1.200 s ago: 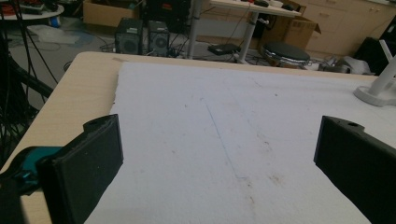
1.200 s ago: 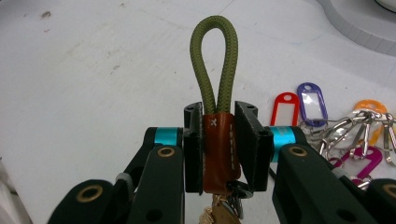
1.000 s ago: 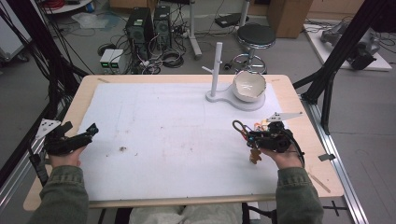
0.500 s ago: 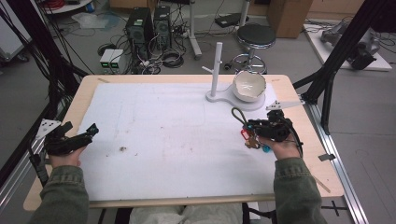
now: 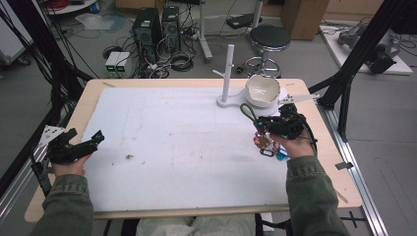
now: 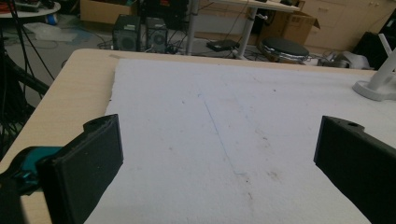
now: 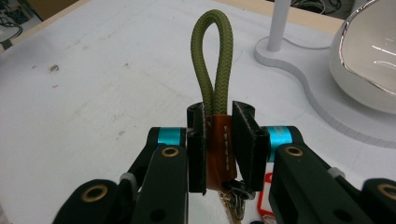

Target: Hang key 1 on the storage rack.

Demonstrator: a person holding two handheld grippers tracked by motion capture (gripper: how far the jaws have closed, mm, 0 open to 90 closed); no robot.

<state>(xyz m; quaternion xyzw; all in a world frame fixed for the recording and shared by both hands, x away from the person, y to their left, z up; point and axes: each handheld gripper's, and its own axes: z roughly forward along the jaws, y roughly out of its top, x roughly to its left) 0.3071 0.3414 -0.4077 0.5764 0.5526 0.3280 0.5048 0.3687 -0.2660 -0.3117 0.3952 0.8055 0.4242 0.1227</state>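
Note:
My right gripper (image 5: 263, 123) is shut on a keychain, its pads clamping the brown leather band (image 7: 218, 144). The olive rope loop (image 7: 215, 60) sticks out past the jaw tips, toward the white peg stand (image 5: 228, 73). The keys and tags (image 5: 264, 144) dangle below the hand, above the mat. A white bowl (image 5: 262, 91) sits on the stand's base just beyond the gripper. My left gripper (image 5: 87, 136) hovers at the table's left edge; in the left gripper view it (image 6: 219, 158) is open wide, with bare mat between its jaws.
A white foam mat (image 5: 187, 142) covers most of the wooden table (image 5: 88, 98). The stand's base (image 7: 289, 51) and bowl (image 7: 369, 60) lie close ahead of the right gripper. A stool, computers and cables are on the floor behind the table.
My right hand has risen and moved toward the stand and bowl, carrying the keychain, so the keys now hang off the mat. The left hand has stayed put.

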